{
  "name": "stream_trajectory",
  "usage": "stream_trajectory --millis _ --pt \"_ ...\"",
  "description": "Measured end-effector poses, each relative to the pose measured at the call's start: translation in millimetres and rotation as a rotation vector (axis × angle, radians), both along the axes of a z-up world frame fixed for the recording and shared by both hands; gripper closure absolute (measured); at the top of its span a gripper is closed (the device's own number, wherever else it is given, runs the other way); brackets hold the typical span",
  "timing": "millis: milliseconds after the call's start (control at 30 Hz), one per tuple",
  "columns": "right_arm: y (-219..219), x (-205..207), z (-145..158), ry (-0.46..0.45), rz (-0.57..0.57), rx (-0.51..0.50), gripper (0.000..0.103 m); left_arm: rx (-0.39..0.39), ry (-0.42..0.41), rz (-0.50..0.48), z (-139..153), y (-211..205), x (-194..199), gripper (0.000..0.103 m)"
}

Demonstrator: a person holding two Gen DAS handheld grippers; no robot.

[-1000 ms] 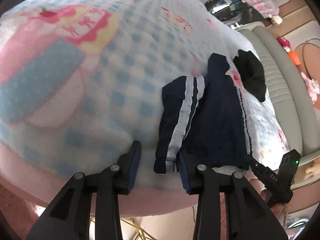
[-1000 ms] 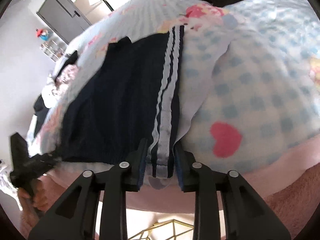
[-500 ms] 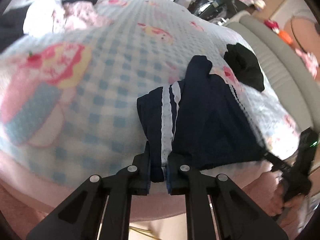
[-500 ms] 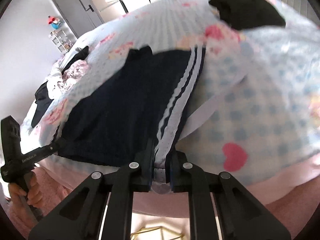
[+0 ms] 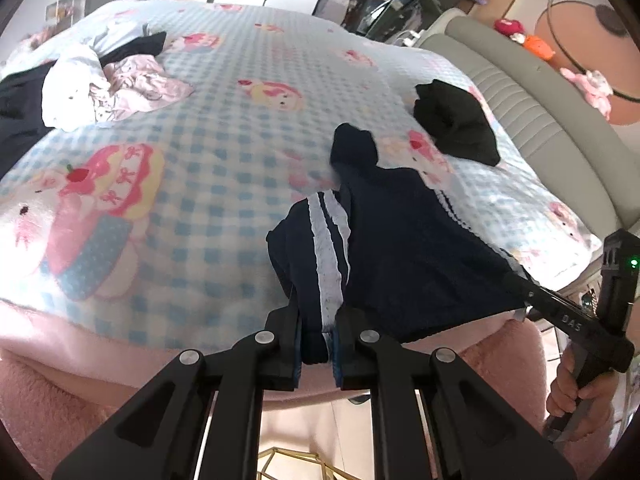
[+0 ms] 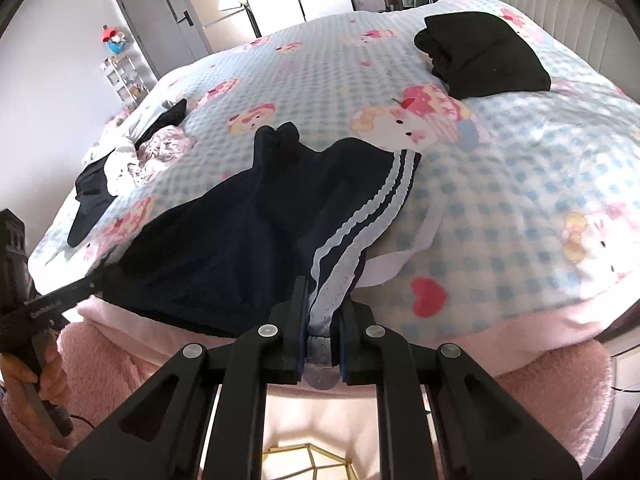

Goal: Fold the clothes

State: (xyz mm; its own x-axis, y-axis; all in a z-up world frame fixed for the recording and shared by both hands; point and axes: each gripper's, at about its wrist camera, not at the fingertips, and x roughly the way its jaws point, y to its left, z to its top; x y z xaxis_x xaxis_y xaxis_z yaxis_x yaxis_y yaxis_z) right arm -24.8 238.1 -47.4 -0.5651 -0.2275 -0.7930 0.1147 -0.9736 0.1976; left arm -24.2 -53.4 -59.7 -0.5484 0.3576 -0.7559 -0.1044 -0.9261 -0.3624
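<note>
Navy shorts (image 5: 404,256) with white side stripes lie on the blue checked bedspread (image 5: 224,128), their near edge lifted off it. My left gripper (image 5: 318,320) is shut on the striped corner nearest it. My right gripper (image 6: 323,314) is shut on the opposite striped corner of the shorts (image 6: 240,236). The cloth hangs stretched between the two. In the left wrist view the right gripper (image 5: 528,300) reaches in from the right, held by a hand. In the right wrist view the left gripper (image 6: 94,278) enters from the left.
A folded black garment (image 5: 456,128) lies beyond the shorts near the grey padded headboard (image 5: 536,92). A heap of white, pink and dark clothes (image 5: 100,80) sits at the far left. The pink blanket edge (image 6: 540,364) hangs below the grippers.
Both grippers have gone from open around the shorts' corners to shut on them. Both have risen, lifting the near edge of the shorts off the bed.
</note>
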Motion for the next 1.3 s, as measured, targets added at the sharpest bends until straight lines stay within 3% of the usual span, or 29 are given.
stream_trajectory --millis 67,167,300,400,533,567,633,700,767,800,867,1000,1067,1167,1300 --pt "-2.0 2.3 -0.2 0.007 0.005 0.032 0.092 -0.002 0.0 -0.003 -3.3 -1.2 1.0 0.092" --pt "-2.8 -2.2 -12.6 -0.016 0.009 0.042 0.092 0.005 -0.064 0.016 -28.1 -5.9 -11.0 0.092" --pt "-10.4 -42.1 -32.8 -0.097 0.055 0.049 0.092 0.012 -0.103 0.023 -26.6 -9.2 -68.0 0.092" --pt "-20.8 -93.4 15.7 0.007 0.102 0.078 0.092 0.106 0.107 -0.016 75.0 -8.8 -115.8 0.092" --pt "-23.7 -114.5 156.0 0.344 0.1 0.063 0.092 0.083 0.402 -0.056 208.5 -1.3 -112.7 0.092" --pt "-21.6 -111.2 186.7 0.417 0.102 0.042 0.092 0.073 0.449 -0.055 232.7 -0.3 -106.6 0.092" --pt "-15.6 -100.8 223.8 0.506 0.097 0.01 0.092 0.055 0.496 -0.049 251.9 0.0 -94.3 0.092" --pt "-8.8 -90.8 229.1 0.534 0.072 0.003 0.092 0.014 0.466 -0.023 230.4 -1.3 -84.5 0.092" --pt "-2.1 -81.3 208.2 0.509 0.049 0.002 0.092 -0.029 0.429 0.004 205.8 -2.8 -74.9 0.092" --pt "0.8 -78.0 187.8 0.477 0.044 -0.003 0.092 -0.018 0.37 0.014 179.6 -7.1 -74.7 0.092" --pt "4.9 -75.9 132.4 0.359 0.025 -0.015 0.092 0.032 0.201 0.037 110.4 -18.6 -76.8 0.092" --pt "9.3 -69.0 0.7 0.037 -0.008 -0.041 0.092 0.059 -0.151 0.087 -34.0 -25.9 -70.6 0.092" --pt "7.5 -62.3 -52.6 -0.086 -0.016 -0.031 0.092 0.052 -0.254 0.101 -83.0 -25.7 -62.0 0.092" --pt "0.0 -50.2 -82.5 -0.13 -0.01 0.026 0.09 0.087 -0.234 0.118 -98.0 -28.9 -51.3 0.09" --pt "-4.4 -47.6 -81.5 -0.122 -0.006 0.081 0.088 0.079 -0.194 0.113 -90.3 -30.8 -50.9 0.084"
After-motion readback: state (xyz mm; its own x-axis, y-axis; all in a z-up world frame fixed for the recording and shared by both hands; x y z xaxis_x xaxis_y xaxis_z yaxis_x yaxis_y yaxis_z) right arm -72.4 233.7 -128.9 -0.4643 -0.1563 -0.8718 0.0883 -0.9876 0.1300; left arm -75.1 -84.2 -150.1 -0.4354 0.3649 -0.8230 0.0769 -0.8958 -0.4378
